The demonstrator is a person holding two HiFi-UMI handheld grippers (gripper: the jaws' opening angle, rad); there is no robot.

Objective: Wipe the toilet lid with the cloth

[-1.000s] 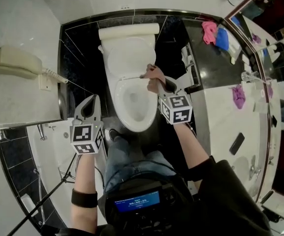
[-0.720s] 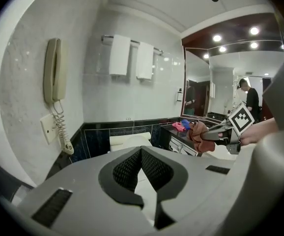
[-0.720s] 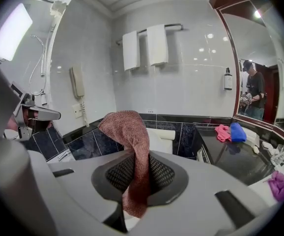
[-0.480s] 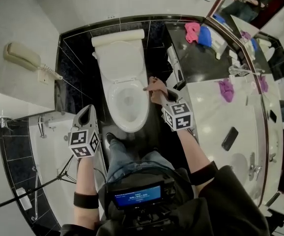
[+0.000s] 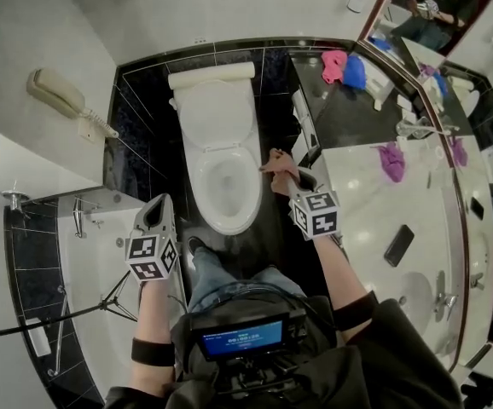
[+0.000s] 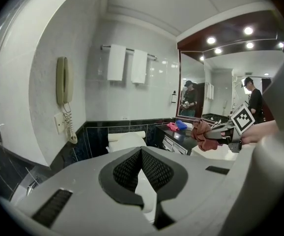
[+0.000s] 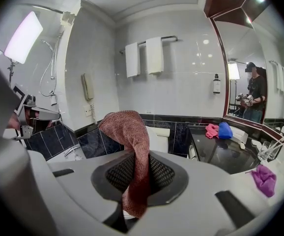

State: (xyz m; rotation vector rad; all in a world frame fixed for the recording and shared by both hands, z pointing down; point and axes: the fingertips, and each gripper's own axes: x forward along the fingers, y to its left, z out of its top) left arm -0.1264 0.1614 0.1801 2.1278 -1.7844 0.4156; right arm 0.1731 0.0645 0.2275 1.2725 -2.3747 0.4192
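Looking down on the toilet point(image 5: 229, 225), with its lid point(image 5: 215, 113) apparently tipped back against the tank and the bowl open. Got the left gripper point(image 5: 154, 218) off to the side, closed tight on nothing. Got the right gripper point(image 7: 137, 177) pinched on the reddish cloth point(image 7: 130, 132), dangling just beside the bowl's right rim, nowhere on the lid yet. Best to reach forward, lay the loose end flat on the lid, then sweep top to bottom with light pressure

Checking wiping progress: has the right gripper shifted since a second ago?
Yes: the right gripper with its cloth has backed off the toilet rim, toward the counter.
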